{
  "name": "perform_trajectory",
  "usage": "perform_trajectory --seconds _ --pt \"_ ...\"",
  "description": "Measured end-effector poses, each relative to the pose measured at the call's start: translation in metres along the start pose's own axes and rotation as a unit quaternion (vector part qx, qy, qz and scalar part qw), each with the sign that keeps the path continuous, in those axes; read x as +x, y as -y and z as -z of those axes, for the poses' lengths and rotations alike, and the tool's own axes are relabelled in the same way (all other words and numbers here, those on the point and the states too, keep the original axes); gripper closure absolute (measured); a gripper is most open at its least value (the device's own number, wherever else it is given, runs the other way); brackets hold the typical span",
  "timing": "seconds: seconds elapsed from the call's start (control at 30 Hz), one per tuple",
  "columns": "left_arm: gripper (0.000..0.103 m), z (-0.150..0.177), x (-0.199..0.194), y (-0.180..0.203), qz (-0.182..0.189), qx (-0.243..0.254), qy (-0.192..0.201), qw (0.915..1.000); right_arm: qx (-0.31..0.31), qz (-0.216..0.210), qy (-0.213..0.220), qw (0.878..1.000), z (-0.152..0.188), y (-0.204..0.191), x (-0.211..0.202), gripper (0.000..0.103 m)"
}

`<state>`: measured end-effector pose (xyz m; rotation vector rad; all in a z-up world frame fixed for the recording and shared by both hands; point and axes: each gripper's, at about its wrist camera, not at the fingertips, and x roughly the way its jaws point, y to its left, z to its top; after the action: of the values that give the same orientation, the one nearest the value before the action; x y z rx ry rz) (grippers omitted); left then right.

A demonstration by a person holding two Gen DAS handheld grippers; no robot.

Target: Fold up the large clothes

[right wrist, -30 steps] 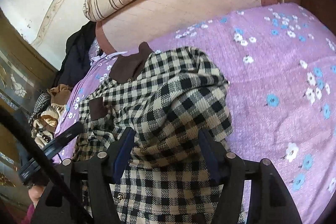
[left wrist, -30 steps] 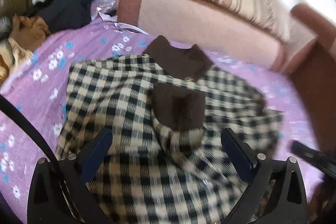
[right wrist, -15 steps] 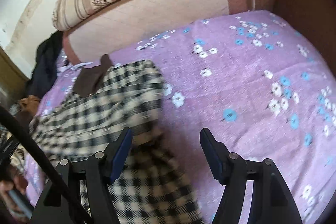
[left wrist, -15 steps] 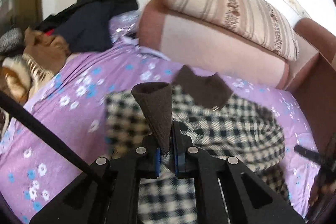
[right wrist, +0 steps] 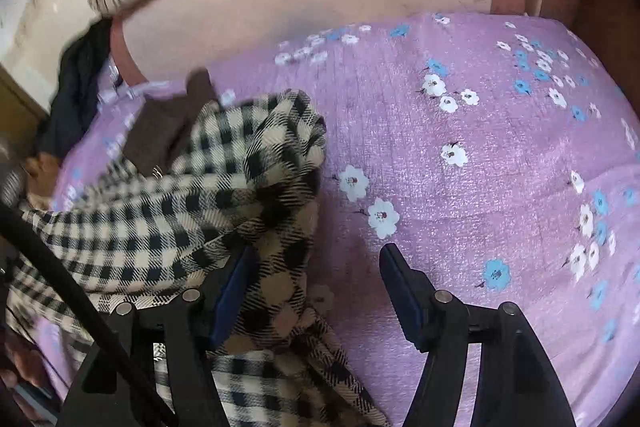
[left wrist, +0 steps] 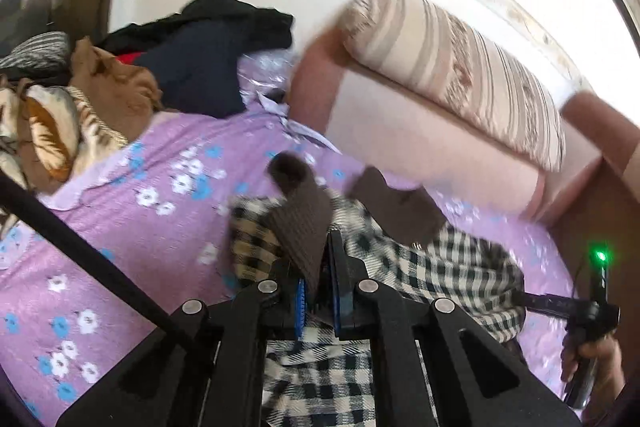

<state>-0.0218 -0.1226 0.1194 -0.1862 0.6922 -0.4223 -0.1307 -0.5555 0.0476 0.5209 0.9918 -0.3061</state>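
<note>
A black-and-cream checked jacket (left wrist: 448, 267) with a brown knit collar (left wrist: 396, 205) lies on the purple flowered bedspread (left wrist: 132, 219). My left gripper (left wrist: 318, 301) is shut on the jacket's brown knit sleeve cuff (left wrist: 300, 215) and holds it lifted above the bed. In the right wrist view the jacket (right wrist: 192, 195) is bunched at the left. My right gripper (right wrist: 316, 287) is open, with the checked cloth lying over its left finger (right wrist: 234, 283) and bare bedspread (right wrist: 460, 187) between the jaws. The right gripper also shows at the right edge of the left wrist view (left wrist: 576, 311).
A pile of dark, brown and striped clothes (left wrist: 132, 67) lies at the back left of the bed. A pink bolster (left wrist: 432, 143) with a striped pillow (left wrist: 460, 67) on top runs along the back. A brown sofa arm (left wrist: 600, 195) stands at the right.
My left gripper closed on the brown cuff and has lifted it up and left, dragging the sleeve. My right gripper has shifted right; the jacket now sits to its left.
</note>
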Motion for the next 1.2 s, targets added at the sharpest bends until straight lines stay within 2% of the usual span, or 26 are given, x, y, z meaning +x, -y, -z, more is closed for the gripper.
perform_trajectory --seconds 0.1,0.2,0.27,0.33,0.4,0.47,0.57,0.63,0.83,0.9,0.93,0.97,1.07,1.2 --pt "0.094 -0.002 -0.013 -0.008 -0.019 0.002 0.018 0.9997 -0.017 0.059 0.064 0.996 -0.002 0.000 -0.027 0.033" --pt "0.094 -0.002 -0.017 -0.001 -0.015 0.022 0.022 0.9994 -0.065 0.036 0.067 0.995 -0.010 -0.019 -0.037 0.033" --pt "0.094 -0.001 -0.016 0.005 -0.017 0.031 0.026 0.9991 -0.102 0.012 0.074 0.992 -0.016 -0.039 -0.039 0.045" --pt "0.094 -0.001 -0.017 0.007 -0.015 0.038 0.025 0.9988 -0.158 0.006 0.075 0.985 -0.021 -0.067 -0.034 0.048" --pt "0.094 0.001 -0.016 0.006 -0.021 0.042 0.024 0.9986 -0.220 -0.007 0.062 0.973 -0.026 -0.091 -0.021 0.048" --pt "0.094 0.002 -0.015 0.003 -0.021 0.039 0.017 0.9989 -0.285 -0.019 0.039 0.957 -0.024 -0.111 -0.005 0.048" --pt "0.094 0.001 -0.010 0.000 -0.024 0.038 0.008 0.9990 -0.363 -0.010 -0.003 0.932 -0.019 -0.129 0.018 0.047" --pt "0.094 0.002 -0.006 -0.002 -0.024 0.036 0.002 0.9991 -0.394 0.006 -0.031 0.919 -0.018 -0.134 0.034 0.043" --pt "0.093 0.004 -0.003 -0.001 -0.024 0.044 -0.003 0.9988 -0.418 0.038 -0.082 0.904 -0.015 -0.118 0.051 0.044" --pt "0.093 0.004 -0.004 0.000 -0.026 0.048 0.001 0.9985 -0.433 0.047 -0.083 0.896 -0.009 -0.115 0.048 0.063" --pt "0.093 0.003 -0.004 0.000 -0.026 0.049 0.002 0.9985 -0.438 0.059 -0.077 0.894 -0.008 -0.115 0.047 0.092" --pt "0.093 0.003 -0.004 0.001 -0.026 0.048 0.003 0.9985 -0.441 0.073 -0.067 0.892 -0.007 -0.115 0.044 0.100" --pt "0.093 0.003 0.001 0.001 -0.025 0.043 0.003 0.9988 -0.428 0.075 -0.028 0.900 -0.013 -0.114 0.024 0.101" --pt "0.093 0.005 0.012 0.003 -0.023 0.042 -0.012 0.9988 -0.371 0.079 0.041 0.924 -0.042 -0.111 0.003 0.101"
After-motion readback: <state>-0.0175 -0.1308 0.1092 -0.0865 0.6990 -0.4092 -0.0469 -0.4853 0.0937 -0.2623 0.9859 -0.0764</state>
